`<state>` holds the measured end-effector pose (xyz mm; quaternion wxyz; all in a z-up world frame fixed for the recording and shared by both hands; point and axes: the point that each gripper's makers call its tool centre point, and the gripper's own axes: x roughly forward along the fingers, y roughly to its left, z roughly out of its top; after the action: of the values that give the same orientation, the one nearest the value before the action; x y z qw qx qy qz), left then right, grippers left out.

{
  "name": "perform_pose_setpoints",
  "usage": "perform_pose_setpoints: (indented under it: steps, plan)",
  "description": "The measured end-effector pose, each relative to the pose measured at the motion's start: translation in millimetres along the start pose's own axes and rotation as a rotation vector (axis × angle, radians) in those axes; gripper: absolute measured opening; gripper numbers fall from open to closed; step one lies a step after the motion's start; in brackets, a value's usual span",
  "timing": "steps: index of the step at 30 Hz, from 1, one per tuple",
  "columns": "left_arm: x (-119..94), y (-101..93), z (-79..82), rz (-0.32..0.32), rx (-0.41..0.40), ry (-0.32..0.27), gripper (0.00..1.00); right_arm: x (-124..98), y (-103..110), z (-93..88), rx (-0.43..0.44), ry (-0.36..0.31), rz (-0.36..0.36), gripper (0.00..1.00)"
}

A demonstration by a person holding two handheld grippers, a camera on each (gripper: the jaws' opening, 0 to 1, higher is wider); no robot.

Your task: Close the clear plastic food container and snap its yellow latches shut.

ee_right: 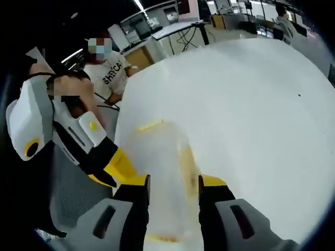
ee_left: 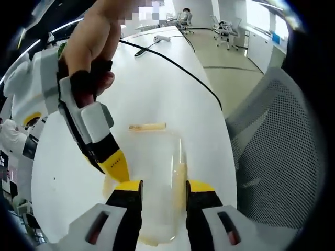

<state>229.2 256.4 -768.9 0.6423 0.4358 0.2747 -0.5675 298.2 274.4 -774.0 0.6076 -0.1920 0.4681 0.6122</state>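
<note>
The clear plastic container (ee_left: 152, 157) lies on the white table (ee_left: 157, 78), with one yellow latch (ee_left: 147, 126) at its far end and another (ee_left: 179, 175) along its right side. My left gripper (ee_left: 165, 188) is open, its jaws standing apart over the container's near part. The right gripper's yellow fingertip (ee_left: 116, 166) touches the container's left edge, held by a hand. In the right gripper view the container (ee_right: 162, 157) runs between the jaws of my open right gripper (ee_right: 174, 183), a yellow latch (ee_right: 150, 125) shows at its far end, and the left gripper's fingertip (ee_right: 119, 164) rests at its left edge.
A black cable (ee_left: 172, 63) crosses the table beyond the container. A grey mesh chair (ee_left: 272, 157) stands close beside the table edge. A seated person in a white shirt (ee_right: 112, 73) is behind the table. Desks and office chairs (ee_left: 225, 29) fill the background.
</note>
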Motion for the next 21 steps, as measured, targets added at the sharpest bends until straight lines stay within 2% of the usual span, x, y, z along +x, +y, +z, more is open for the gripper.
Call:
perform_pose_setpoints:
  steps: [7, 8, 16, 21]
  plan:
    - [5.3, -10.2, -1.7, -0.009, 0.064, 0.042, 0.26, 8.5, 5.1, 0.8, -0.087, 0.125, 0.000, 0.33]
    - [5.0, -8.1, -0.8, 0.008, 0.082, 0.042, 0.26, 10.6, 4.3, -1.3, -0.105, 0.146, -0.004, 0.34]
    - [6.0, -5.3, 0.5, 0.010, 0.012, 0.028, 0.24, 10.4, 5.5, -3.3, -0.116, 0.198, 0.005, 0.32]
    - [7.2, -4.3, 1.5, 0.008, -0.022, 0.031, 0.24, 10.3, 4.3, -3.5, -0.117, 0.202, 0.026, 0.29]
